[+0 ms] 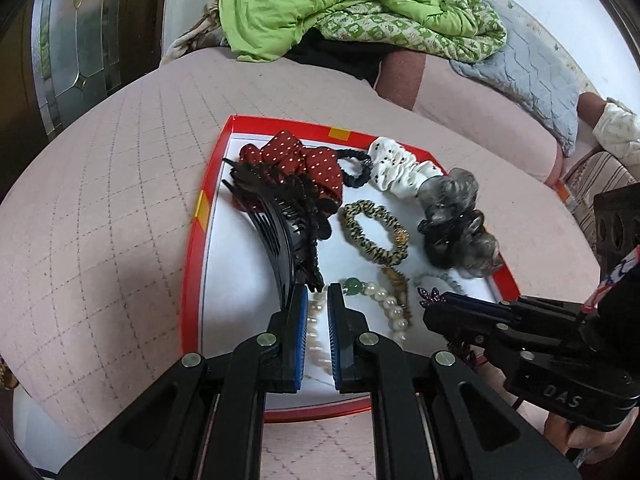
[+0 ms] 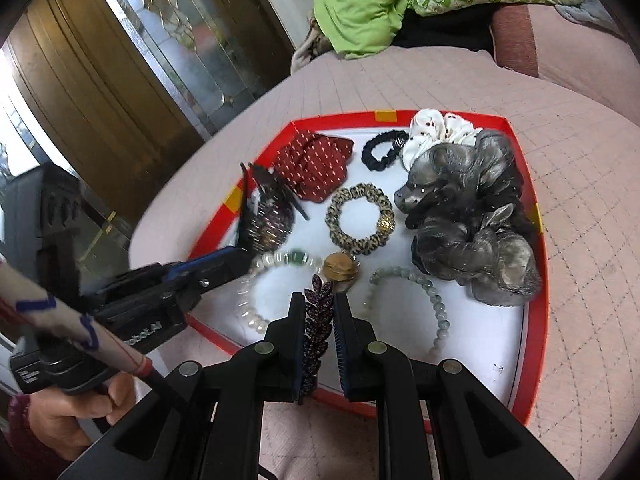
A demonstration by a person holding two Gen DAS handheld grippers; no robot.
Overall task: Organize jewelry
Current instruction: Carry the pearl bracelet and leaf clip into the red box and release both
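Note:
A red-rimmed white tray (image 1: 192, 264) (image 2: 536, 320) lies on a pink quilted cover. It holds a red dotted bow (image 1: 316, 164), a black hair tie (image 2: 384, 148), a white scrunchie (image 1: 394, 168), a grey scrunchie (image 2: 472, 224), a leopard hair tie (image 2: 356, 220), a pearl bracelet (image 1: 394, 306) and a pale green bead bracelet (image 2: 434, 308). My left gripper (image 1: 318, 296) (image 2: 240, 258) is low over the tray's near left, shut on the end of a black comb hair clip (image 1: 276, 228) that stands tilted. My right gripper (image 2: 318, 308) (image 1: 436, 300) is shut on a purple leaf-shaped clip (image 2: 318, 320).
A green blanket (image 1: 320, 4) and a blue-grey pillow (image 1: 532, 76) lie at the back of the pink cover (image 1: 100, 200). A glass-panelled door (image 2: 132, 80) stands to the left. A person's hands (image 2: 60, 412) hold both grippers' handles.

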